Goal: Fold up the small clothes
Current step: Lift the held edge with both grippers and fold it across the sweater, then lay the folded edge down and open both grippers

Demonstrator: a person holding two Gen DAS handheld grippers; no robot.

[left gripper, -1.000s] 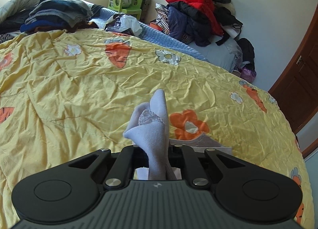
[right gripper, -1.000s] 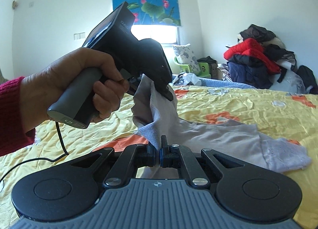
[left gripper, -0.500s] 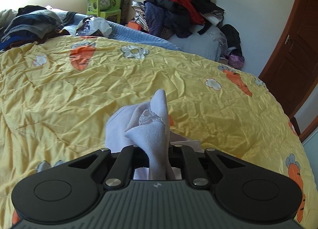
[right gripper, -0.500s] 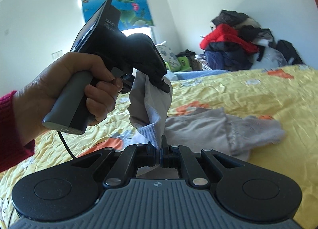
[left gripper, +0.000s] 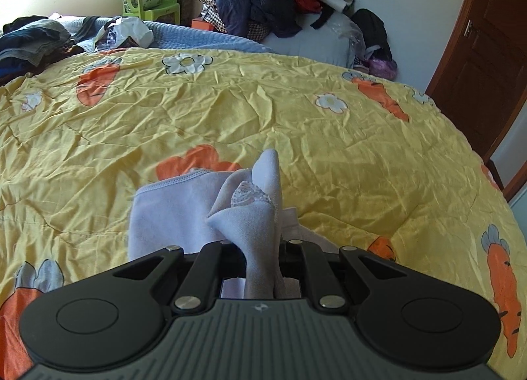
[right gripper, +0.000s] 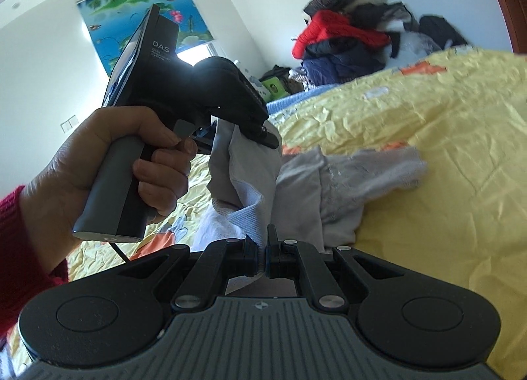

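Both grippers pinching same grey garment (right gripper: 329, 179), over yellow quilt (left gripper: 329, 136).
L gripper (left gripper: 262, 248) & R gripper (right gripper: 262, 248) clamped tight on cloth; vs 1 s ago, more garment rests on quilt, hands lower.

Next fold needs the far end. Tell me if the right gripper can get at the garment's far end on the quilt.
Probably not yet: the right gripper is shut on the pale garment, as is the left gripper. The quilt beyond looks unobstructed.

Garment (left gripper: 171, 212) now lower, toward bed (left gripper: 296, 109)
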